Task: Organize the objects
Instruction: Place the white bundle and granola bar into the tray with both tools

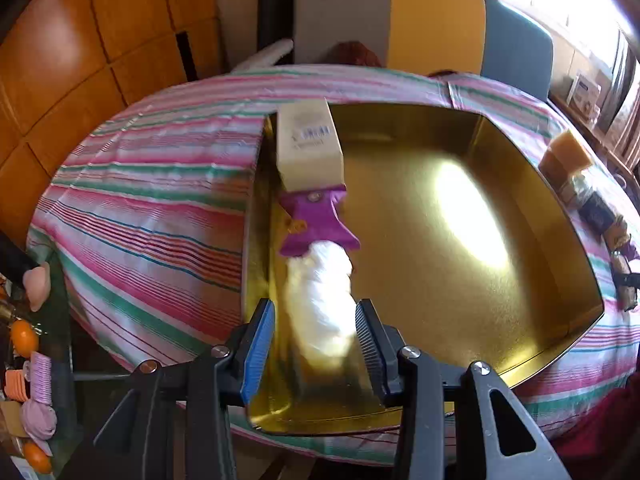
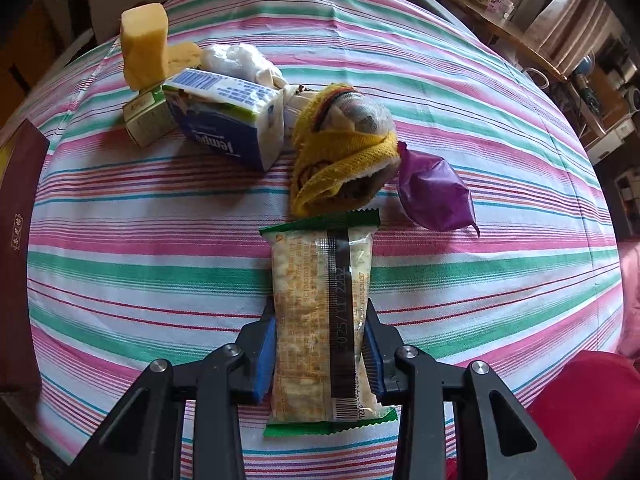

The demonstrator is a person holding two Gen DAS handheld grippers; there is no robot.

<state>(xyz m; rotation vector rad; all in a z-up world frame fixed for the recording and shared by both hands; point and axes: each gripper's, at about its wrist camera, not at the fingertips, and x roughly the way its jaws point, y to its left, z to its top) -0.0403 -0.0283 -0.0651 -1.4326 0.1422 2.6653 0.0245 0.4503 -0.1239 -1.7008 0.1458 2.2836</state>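
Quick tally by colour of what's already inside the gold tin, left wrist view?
White or cream: 2, the cream box at the far end and the white fluffy bundle between the left gripper fingers.
Purple: 1, the purple packet lying between them.
Total: 3, all along the left wall of the gold tin.

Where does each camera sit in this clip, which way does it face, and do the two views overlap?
Left wrist: on the left gripper, looking forward and down into the gold tray; its open fingers flank a white bundle.
Right wrist: on the right gripper, facing a pile of items; its fingers clamp the snack packet.
Shared: the striped tablecloth and the yellow sponge; the dark red slab at the right wrist view's left edge may be the tray's outer wall.
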